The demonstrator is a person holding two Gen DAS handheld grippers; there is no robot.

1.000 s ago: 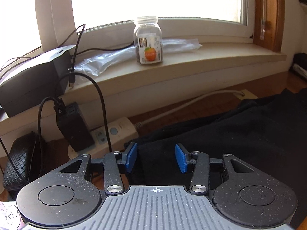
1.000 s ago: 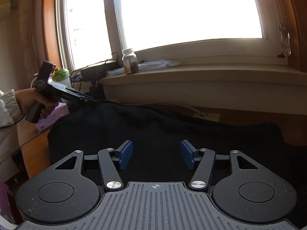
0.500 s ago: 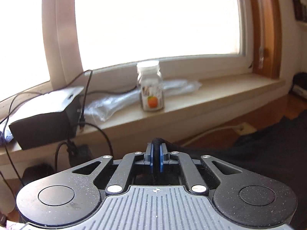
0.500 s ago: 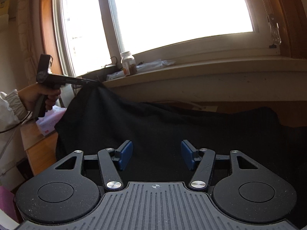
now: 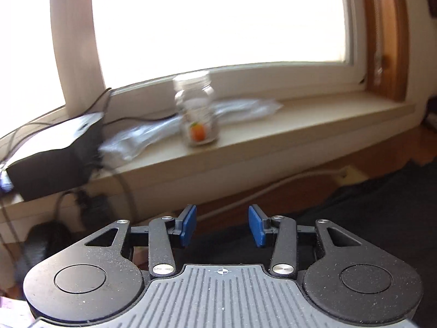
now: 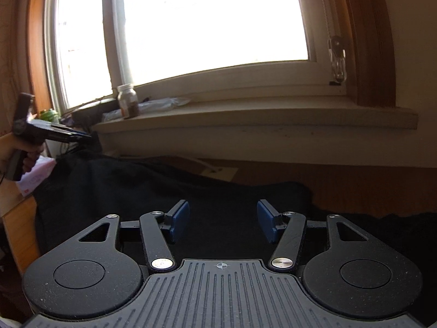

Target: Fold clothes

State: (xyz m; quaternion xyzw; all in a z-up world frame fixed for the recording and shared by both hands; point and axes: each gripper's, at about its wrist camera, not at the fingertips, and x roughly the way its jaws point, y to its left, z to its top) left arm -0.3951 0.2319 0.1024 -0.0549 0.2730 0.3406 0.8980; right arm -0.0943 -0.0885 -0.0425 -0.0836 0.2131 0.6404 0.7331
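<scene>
Left gripper [image 5: 222, 225] has released the black garment [image 6: 164, 191] — jaws now spread, empty; right gripper [image 6: 222, 222] likewise wide, holding nothing.

A garment [image 6: 207, 191] lies spread on the tabletop [image 6: 355, 188] before the windowsill [image 6: 273, 117]. On the sill a jar [image 5: 196, 114] stands before a plastic bag [image 5: 153, 136], with a box [image 5: 54, 164] to its left. The left tool [image 5: 221, 225] hangs over the garment's left edge, the right tool [image 6: 222, 224] above its middle.
</scene>
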